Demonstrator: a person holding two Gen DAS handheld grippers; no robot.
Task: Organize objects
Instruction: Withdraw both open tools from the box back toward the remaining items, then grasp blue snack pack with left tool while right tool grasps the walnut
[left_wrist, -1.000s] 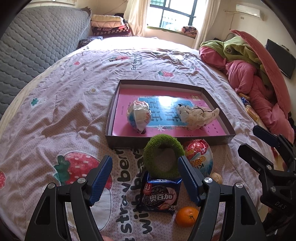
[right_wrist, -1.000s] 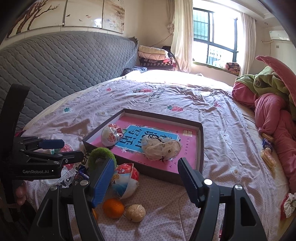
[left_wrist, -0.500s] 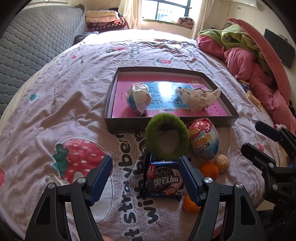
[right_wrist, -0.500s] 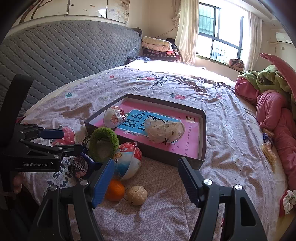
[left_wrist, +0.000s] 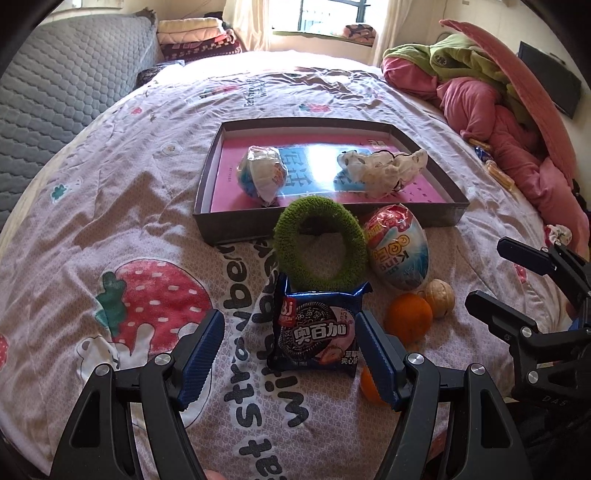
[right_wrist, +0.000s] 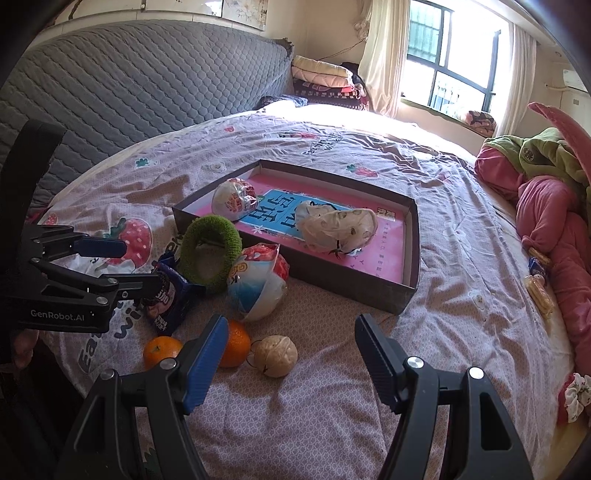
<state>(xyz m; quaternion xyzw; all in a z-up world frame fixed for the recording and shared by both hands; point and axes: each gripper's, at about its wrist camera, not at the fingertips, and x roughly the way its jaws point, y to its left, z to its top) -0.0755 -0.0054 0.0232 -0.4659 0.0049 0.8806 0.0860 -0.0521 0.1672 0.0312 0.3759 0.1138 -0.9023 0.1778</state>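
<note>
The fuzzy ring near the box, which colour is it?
The fuzzy ring is moss green all over; the left wrist view shows it best.

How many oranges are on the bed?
2. One orange sits beside the walnut. The other orange lies nearer the bed's edge, just past the cookie packet. More could be hidden behind things.

A shallow dark box (left_wrist: 236, 229) with a pink floor lies on the bed, holding a foil-wrapped egg (left_wrist: 263, 174) and a crumpled white bag (left_wrist: 384, 170). Leaning on its near wall stand a green fuzzy ring (left_wrist: 320, 246) and another wrapped egg (left_wrist: 399, 246). Nearer lie a blue cookie packet (left_wrist: 317, 332), two oranges (left_wrist: 409, 317) and a walnut (left_wrist: 439, 298).
</note>
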